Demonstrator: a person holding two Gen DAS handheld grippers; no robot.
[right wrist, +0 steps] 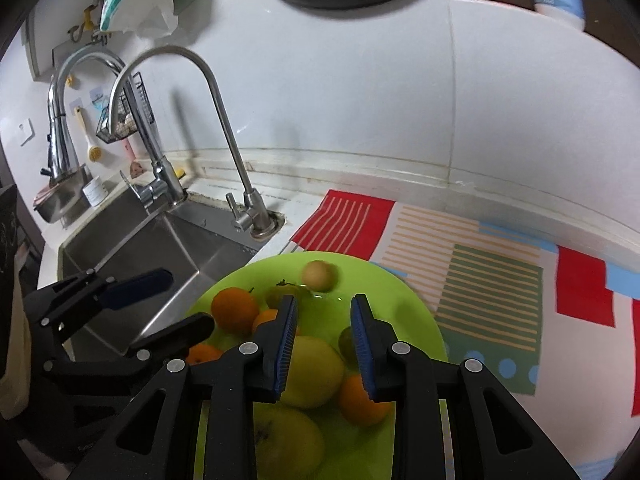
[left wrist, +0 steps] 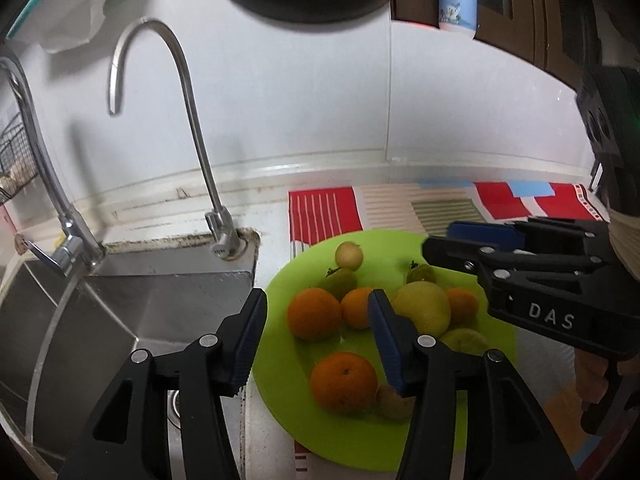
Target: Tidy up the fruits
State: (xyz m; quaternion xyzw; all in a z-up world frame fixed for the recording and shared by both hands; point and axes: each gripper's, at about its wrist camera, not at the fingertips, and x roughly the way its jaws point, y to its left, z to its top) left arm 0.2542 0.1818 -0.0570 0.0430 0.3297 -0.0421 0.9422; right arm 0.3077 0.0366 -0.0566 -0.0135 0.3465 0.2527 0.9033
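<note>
Black left gripper [left wrist: 316, 344] parted, empty, right gripper [right wrist: 324, 344] narrowly parted, empty, above fruit plate [left wrist: 280, 360]

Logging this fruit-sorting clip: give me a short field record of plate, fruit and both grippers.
plate: green plate on striped mat, beside sink
fruit: oranges, yellow-green fruits, all on plate
left gripper: jaws open, empty, above plate
right gripper: jaws narrowly apart, empty, above plate
</note>
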